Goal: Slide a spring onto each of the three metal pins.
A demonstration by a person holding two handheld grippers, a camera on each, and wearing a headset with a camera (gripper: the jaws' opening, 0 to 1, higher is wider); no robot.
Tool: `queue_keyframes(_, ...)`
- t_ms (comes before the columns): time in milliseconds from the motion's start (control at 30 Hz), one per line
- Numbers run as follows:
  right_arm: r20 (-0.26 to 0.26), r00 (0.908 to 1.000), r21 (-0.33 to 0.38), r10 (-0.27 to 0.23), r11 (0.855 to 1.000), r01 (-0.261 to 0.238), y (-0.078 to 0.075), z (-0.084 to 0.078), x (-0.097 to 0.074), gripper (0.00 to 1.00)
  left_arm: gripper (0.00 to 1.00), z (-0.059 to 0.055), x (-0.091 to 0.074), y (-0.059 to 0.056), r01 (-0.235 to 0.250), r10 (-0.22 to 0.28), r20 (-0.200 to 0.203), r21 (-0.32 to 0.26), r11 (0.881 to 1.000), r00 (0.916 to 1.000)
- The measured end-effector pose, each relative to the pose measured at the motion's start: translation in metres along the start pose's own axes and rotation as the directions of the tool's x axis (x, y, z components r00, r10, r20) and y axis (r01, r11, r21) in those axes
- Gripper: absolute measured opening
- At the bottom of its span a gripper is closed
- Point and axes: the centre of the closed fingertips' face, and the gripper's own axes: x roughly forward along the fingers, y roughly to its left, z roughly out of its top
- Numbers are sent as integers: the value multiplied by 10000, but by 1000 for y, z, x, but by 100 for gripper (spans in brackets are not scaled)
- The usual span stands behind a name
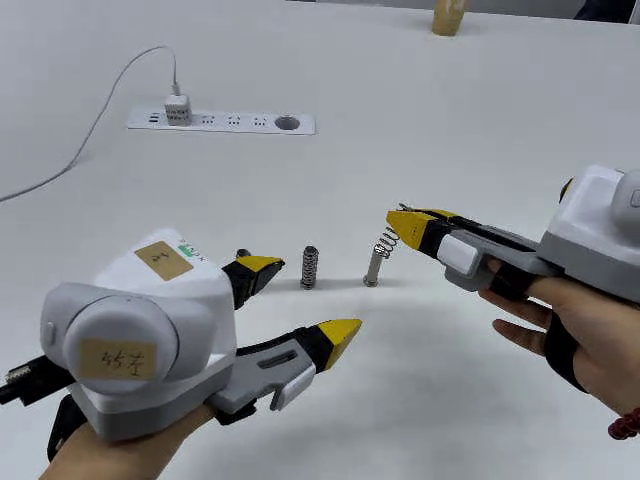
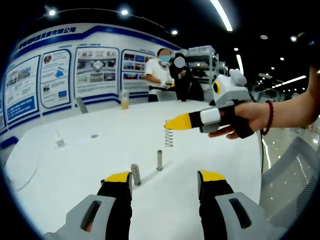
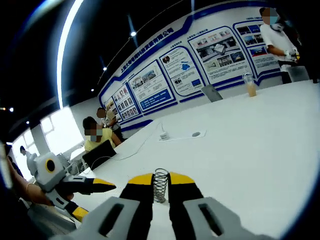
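A short metal pin with a spring wound around it stands on the white table. To its right stands a bare pin. My right gripper is shut on a loose spring, which hangs tilted just above and to the right of the bare pin's top. The right gripper view has that spring pinched between the yellow tips. My left gripper is open and empty, its jaws on either side in front of the sprung pin and the bare pin. A small dark tip peeks from behind its upper jaw.
A white power strip with a plugged charger and a cable lies at the back left. A cup stands at the far edge. People stand and sit beyond the table, away from the work.
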Motion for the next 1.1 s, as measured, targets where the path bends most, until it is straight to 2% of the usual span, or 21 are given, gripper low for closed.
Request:
queue_keyframes(333, -274, 9991, -833, -325, 9961, 301, -9, -6, 11, 11, 68, -11, -13, 11, -431, 428, -182, -157, 9989, 9989)
queue_keyframes(467, -365, 9980, -1314, -514, 9903, 462, -13, -7, 14, 11, 72, -14, -17, 16, -559, 553, -215, -240, 9981, 9982)
queue_keyframes(667, -358, 9969, -1672, -705, 9839, 636, -18, -7, 18, 11, 77, -18, -20, 21, -708, 699, -292, -330, 9969, 9971)
queue_keyframes(833, -437, 9951, -2201, -888, 9724, 771, -22, -11, 22, 11, 81, -21, -23, 25, -824, 814, -216, -530, 9952, 9965)
queue_keyframes(1000, -433, 9948, -2403, -927, 9674, 797, -22, -13, 24, 11, 87, -23, -23, 27, -854, 841, -219, -655, 9942, 9962)
queue_keyframes(1067, -450, 9933, -2751, -1066, 9572, 903, -24, -13, 25, 11, 88, -23, -23, 28, -874, 863, -181, -735, 9935, 9961)
queue_keyframes(1100, -475, 9934, -2781, -1046, 9566, 874, -23, -13, 25, 11, 89, -24, -23, 28, -890, 878, -191, -759, 9931, 9960)
